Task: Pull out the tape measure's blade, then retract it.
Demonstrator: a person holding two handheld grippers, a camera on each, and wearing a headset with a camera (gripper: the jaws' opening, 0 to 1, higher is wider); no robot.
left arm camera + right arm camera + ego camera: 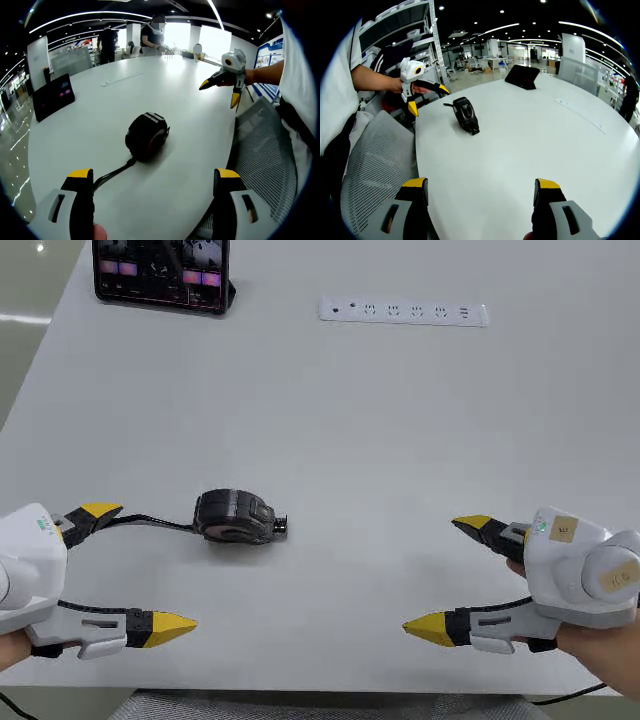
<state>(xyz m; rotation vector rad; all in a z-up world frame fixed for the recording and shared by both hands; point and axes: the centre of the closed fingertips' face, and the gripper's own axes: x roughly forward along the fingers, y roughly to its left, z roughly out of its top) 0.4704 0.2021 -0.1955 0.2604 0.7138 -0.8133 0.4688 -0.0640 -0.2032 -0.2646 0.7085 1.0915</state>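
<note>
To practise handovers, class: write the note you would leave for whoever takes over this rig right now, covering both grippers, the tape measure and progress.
Left gripper: jaws open, empty, just left of the tape measure; the strap trails toward it.
Right gripper: jaws open, empty, well to the right, apart from the tape.
Tape measure sits on the white table, blade hook facing the right gripper, blade apparently fully in.
Done: nothing yet. Left: hold the case, pull the blade out, retract it.
</note>
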